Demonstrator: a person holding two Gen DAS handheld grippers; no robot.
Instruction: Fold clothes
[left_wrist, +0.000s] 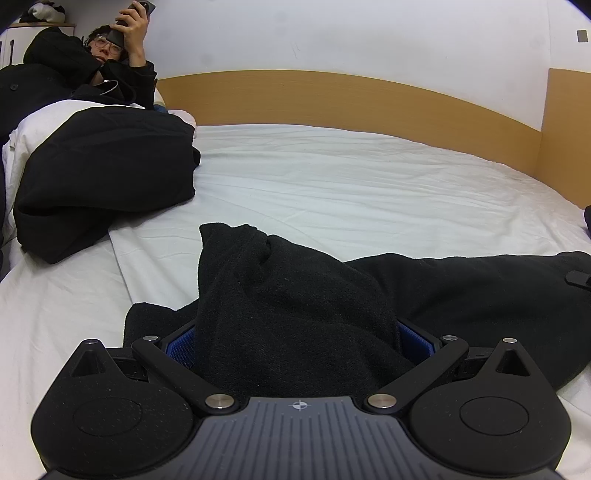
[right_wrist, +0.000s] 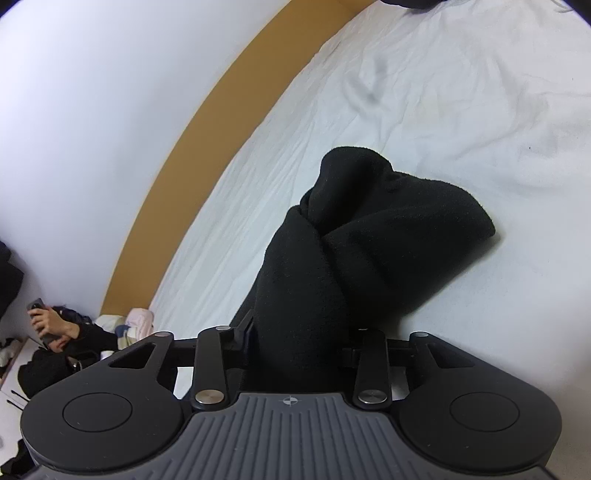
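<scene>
At the bottom of the left wrist view we see our left claw (left_wrist: 299, 347) with a thick bunch of black garment (left_wrist: 295, 306) filling the gap between its blue pads (left_wrist: 181, 345); the pads press on the cloth from both sides, so this claw grips the garment. The cloth rises from the jaws into a peak at the middle of the frame, and the rest of it spreads to the right across the white sheet (left_wrist: 351, 184) of the bed.

In the right wrist view our right claw (right_wrist: 301, 339) sits at the bottom, its jaws drawn in close on a fold of the same black garment (right_wrist: 354, 243), which it grips. No earlier picture is at hand to compare. The fabric runs up from the jaws and ends in a rolled lump at the middle of the frame, lying on the sheet.

Farther back in the left view, a dark coat (left_wrist: 103, 184) lies heaped on white bedding at the middle left. Beyond it, at the upper left, a person (left_wrist: 92, 70) in dark clothes reclines and holds a phone (left_wrist: 135, 14) up. A wooden headboard (left_wrist: 351, 99) runs along the far edge of the bed under a white wall (left_wrist: 351, 33).
</scene>
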